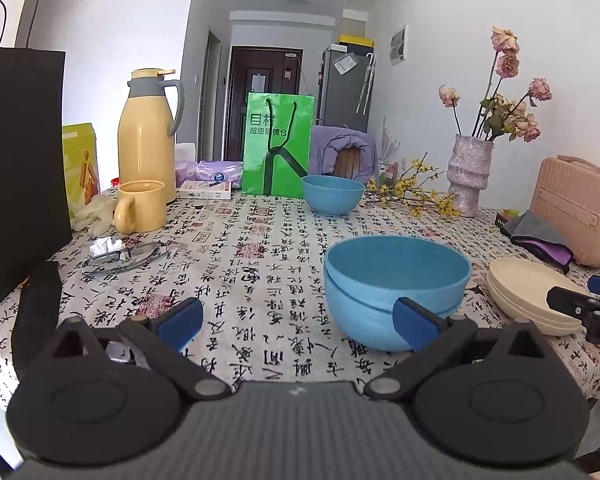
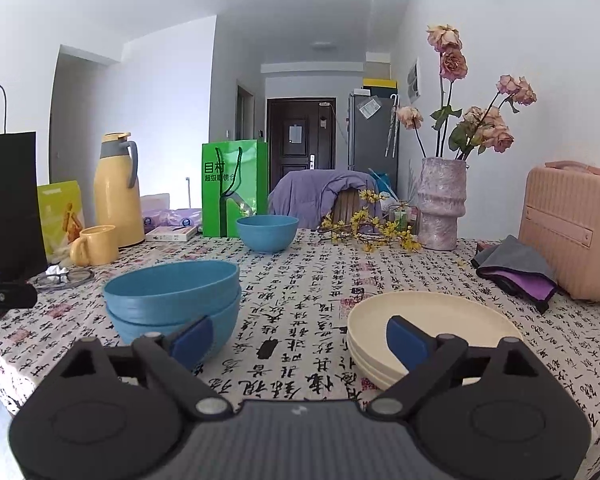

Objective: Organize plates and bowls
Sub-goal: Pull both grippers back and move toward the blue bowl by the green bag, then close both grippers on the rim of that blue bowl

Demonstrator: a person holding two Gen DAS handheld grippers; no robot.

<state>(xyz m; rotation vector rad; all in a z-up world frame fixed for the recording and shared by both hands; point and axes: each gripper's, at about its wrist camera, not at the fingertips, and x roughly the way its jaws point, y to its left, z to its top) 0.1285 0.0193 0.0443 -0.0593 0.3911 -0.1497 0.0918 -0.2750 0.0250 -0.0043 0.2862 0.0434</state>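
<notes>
Two blue bowls nested in a stack sit on the near part of the table; the stack also shows in the right wrist view. A third blue bowl stands alone further back, in front of the green bag, and shows in the right wrist view. A stack of cream plates sits right of the bowl stack, seen too in the left wrist view. My left gripper is open and empty, just before the bowl stack. My right gripper is open and empty, between bowl stack and plates.
The table has a calligraphy-print cloth. A black bag, yellow thermos, yellow mug, glasses and green bag stand left and back. A vase of flowers, pink case and folded cloths stand right.
</notes>
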